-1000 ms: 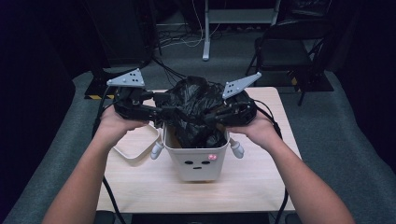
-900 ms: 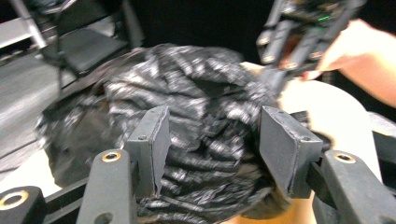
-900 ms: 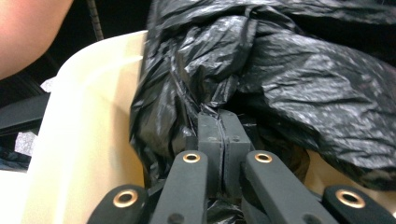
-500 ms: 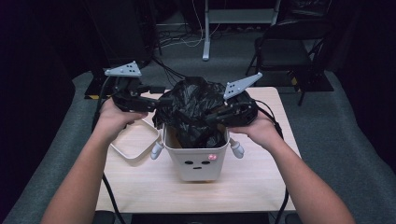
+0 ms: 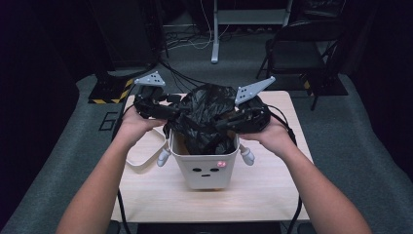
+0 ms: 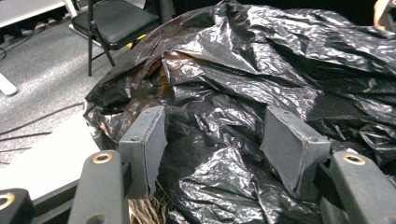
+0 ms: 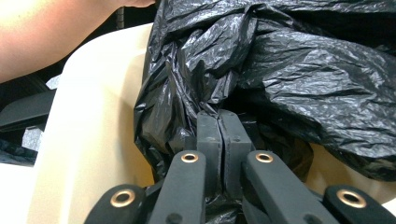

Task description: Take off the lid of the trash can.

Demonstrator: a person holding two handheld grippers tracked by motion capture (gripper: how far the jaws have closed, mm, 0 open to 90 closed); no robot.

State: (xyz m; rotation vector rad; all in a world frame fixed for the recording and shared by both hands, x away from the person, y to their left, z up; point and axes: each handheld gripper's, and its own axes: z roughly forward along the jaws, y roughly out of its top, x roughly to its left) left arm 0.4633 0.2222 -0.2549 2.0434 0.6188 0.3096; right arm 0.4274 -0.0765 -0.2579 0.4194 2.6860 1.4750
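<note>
- The bench (image 5: 160,195) is a light wooden top. It stands on a grey carpet floor (image 5: 360,161).
- A folding chair (image 5: 297,53) stands far behind the bench, in the dark.
- A big black plastic bag (image 5: 209,117) sits in the middle of the bench. It is crumpled and puffy. It sticks up out of the bin and hangs over the bin's rim.
- The bin (image 5: 207,168) is small and cream-white. It has a little face on its front: two dark eyes, a short mouth and a pink cheek spot. A small white arm sticks out from each side.
- A pale strap loop (image 5: 141,163) lies flat on the bench, to the left of the bin.
- The left tongs (image 6: 212,140) are spread apart. Their jaws have just been opening a little. The bag bulges into the gap between them, but the pads (image 6: 149,140) do not squeeze it. In the high view the left tongs (image 5: 168,109) sit at the bag's left side, above the bin's rim.
- The right tongs (image 7: 218,135) are pressed together and pinch a fold of the black bag, just inside the bin's cream wall. In the high view the right tongs (image 5: 229,122) sit at the bag's right side.
</note>
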